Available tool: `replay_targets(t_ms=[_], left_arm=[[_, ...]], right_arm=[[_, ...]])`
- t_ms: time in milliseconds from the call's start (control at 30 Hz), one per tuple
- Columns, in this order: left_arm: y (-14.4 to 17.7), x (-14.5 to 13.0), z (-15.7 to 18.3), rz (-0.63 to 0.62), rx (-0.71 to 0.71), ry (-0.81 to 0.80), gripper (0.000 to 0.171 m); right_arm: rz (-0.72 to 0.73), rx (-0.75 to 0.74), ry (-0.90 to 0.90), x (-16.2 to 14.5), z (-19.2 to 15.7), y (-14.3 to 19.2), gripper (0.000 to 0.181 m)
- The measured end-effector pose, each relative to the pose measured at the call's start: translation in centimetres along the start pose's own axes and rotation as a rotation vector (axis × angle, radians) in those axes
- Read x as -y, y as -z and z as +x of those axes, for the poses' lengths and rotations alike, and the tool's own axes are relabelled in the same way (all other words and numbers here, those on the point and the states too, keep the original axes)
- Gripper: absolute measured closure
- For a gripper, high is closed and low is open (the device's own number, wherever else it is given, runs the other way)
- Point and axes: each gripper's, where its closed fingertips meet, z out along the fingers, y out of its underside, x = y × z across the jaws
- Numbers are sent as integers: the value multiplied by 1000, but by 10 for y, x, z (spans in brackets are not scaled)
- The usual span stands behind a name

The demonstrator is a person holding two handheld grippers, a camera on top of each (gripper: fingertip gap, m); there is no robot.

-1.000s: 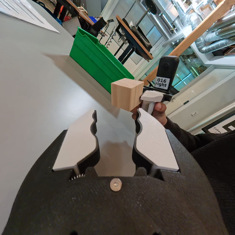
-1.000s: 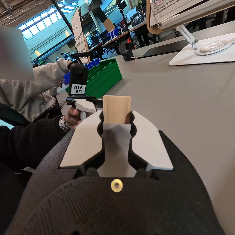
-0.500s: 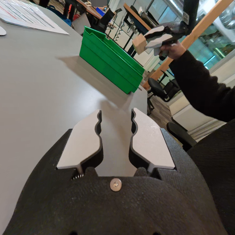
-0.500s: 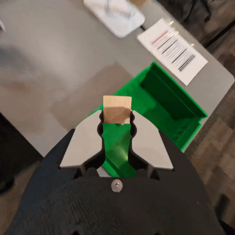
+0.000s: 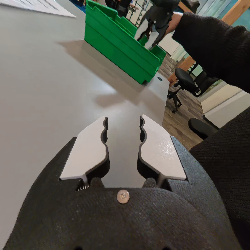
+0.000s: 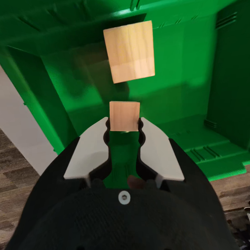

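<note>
Two wooden cubes in the right wrist view: a smaller wooden cube [image 6: 124, 116] pinched at its sides between the tips of the right gripper [image 6: 124, 120], jaws closed onto it, held over the inside of the green bin [image 6: 189, 94]; a larger wooden cube [image 6: 129, 52] lying farther in on the bin floor, apart from the held one. Not yet released, judging by the grip. Left gripper [image 5: 123, 119] low over the bare grey counter [image 5: 40, 81], jaws parted with nothing between them, well short of the bin. Far left on the counter, a printed sheet [image 5: 40, 6]. Beyond the counter edge, an office chair [image 5: 185, 81] on wood-look floor.
</note>
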Motion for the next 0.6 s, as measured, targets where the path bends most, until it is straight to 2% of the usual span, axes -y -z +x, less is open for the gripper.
replay_targets(t_ms=[133, 433, 600], left_arm=[[-5, -9, 0, -22, 15, 5, 126], [-12, 10, -5, 60, -33, 133, 126], [-17, 8, -7, 42, -44, 152, 126]], right_arm=[[57, -9, 35, 12, 9, -5, 140], [49, 24, 120, 11, 8, -17, 140], [89, 36, 110, 17, 13, -21, 140]])
